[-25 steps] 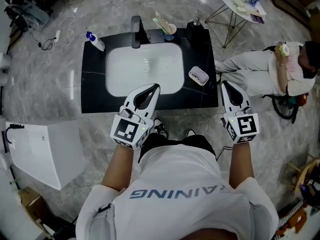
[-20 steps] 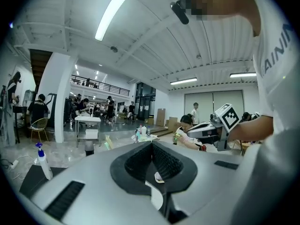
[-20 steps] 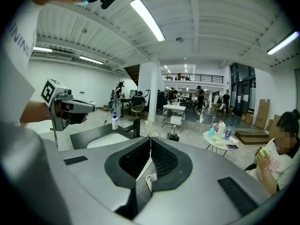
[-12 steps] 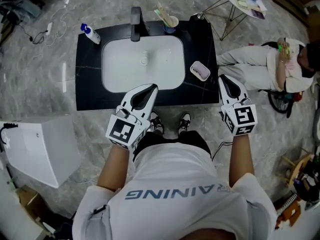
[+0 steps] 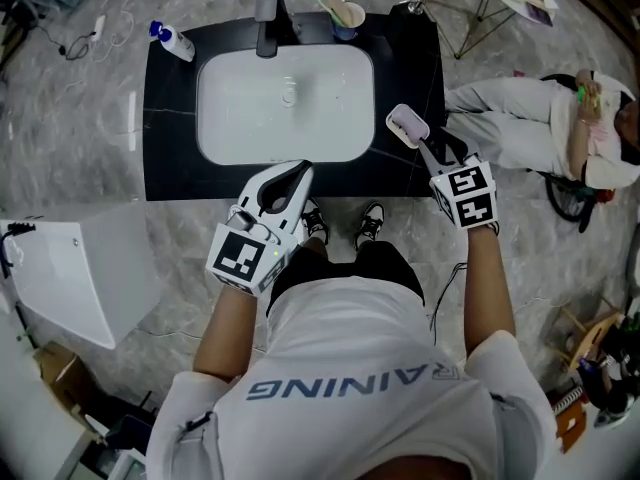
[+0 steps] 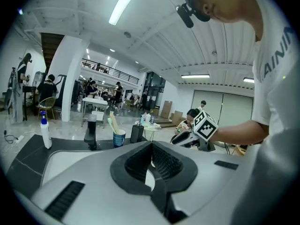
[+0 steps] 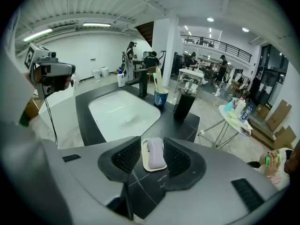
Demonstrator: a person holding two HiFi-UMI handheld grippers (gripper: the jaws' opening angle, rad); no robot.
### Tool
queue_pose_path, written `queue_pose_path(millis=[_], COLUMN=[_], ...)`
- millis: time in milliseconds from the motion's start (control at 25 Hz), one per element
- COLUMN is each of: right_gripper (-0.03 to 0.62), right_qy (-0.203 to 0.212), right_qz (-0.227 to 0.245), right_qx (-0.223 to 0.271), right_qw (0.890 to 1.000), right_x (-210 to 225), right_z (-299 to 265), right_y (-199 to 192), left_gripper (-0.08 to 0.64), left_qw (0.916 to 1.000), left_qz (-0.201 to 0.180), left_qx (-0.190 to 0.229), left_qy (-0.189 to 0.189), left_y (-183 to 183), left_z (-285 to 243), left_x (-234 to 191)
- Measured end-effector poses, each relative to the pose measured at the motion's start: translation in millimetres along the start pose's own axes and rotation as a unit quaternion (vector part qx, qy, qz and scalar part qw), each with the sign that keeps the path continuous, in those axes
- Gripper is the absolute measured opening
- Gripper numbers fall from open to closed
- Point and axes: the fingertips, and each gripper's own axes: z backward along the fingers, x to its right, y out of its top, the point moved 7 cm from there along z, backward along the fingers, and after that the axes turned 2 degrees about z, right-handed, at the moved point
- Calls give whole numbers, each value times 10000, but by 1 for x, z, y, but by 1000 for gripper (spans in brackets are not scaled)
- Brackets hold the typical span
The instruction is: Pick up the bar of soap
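A pale lilac bar of soap point(image 7: 156, 153) lies in a white dish point(image 7: 146, 166) on the black counter point(image 5: 170, 168), right of the white sink point(image 5: 285, 103). In the head view the soap point(image 5: 408, 123) sits in its dish point(image 5: 393, 117) near the counter's right edge. My right gripper point(image 7: 153, 157) hovers over the dish with its jaws opening; the soap lies between the pads, untouched. Its tips point(image 5: 428, 148) reach the dish's near end. My left gripper point(image 5: 299, 172) is shut and empty over the counter's front edge, by the sink.
At the back of the counter stand a black faucet point(image 5: 268, 13), a cup of toothbrushes point(image 5: 346, 14) and a blue-capped bottle point(image 5: 171, 40). A person sits point(image 5: 530, 118) right of the counter. A white box point(image 5: 70, 278) lies on the floor at left.
My right gripper has moved forward and left to the soap dish, and its jaws have parted. The left gripper has kept its place at the sink's front.
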Motion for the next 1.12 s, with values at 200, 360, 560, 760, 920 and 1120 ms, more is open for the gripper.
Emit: queue_pose_path(millis=[200,360,560,760,920,1120], right_gripper=[164,195,204,204,204,201], right_qy=[141,419,613,651,465,290], right_qz=[67,203,380,608,930,1044], right_qx=[-459,-1016,-1689,-1880,-1934,-1789], right_qw=[9988,9937,9830,9781,9756,9779], right_x=[9,14,15,13,10,7], right_z=[-39,-76,-109,-130,-136,-135], right_y=[-5,-17,-34,-37,-34,-36], left_gripper=[2,0,0,2,0,0], left_qw=[9996,9986,9967,9942,9935,9935], left_qz=[145,247,389,576,665,698], left_qx=[-97,-213,-325,-453,-458,-485], left_qy=[235,409,629,791,804,755], left_y=[-7,-12,-21,-34,-41,-47], left_z=[-3,-8,-13,-17,-21,-23], left_x=[-9,-17,-28,-36,-38,-33])
